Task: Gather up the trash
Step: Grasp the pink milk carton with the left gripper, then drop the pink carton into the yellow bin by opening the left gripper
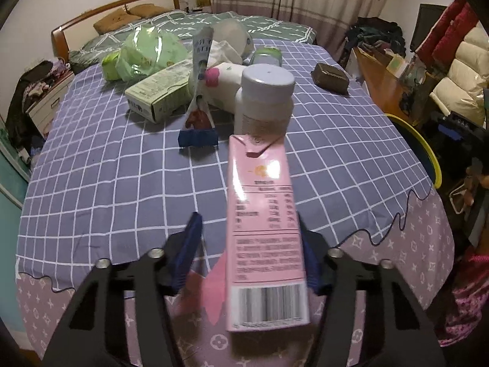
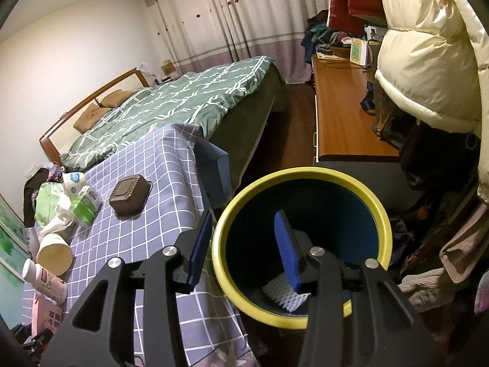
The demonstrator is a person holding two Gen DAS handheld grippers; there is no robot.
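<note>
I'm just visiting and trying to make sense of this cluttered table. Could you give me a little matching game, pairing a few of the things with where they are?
Things:
1. pink carton
2. white bottle
3. brown box
4. bin

Places:
A. beside the table, a white scrap at its bottom
B. alone on the checked cloth, away from the trash heap
C. between the left gripper's fingers
D. standing upright just behind the pink carton

Pairs: 1-C, 2-D, 3-B, 4-A
</note>
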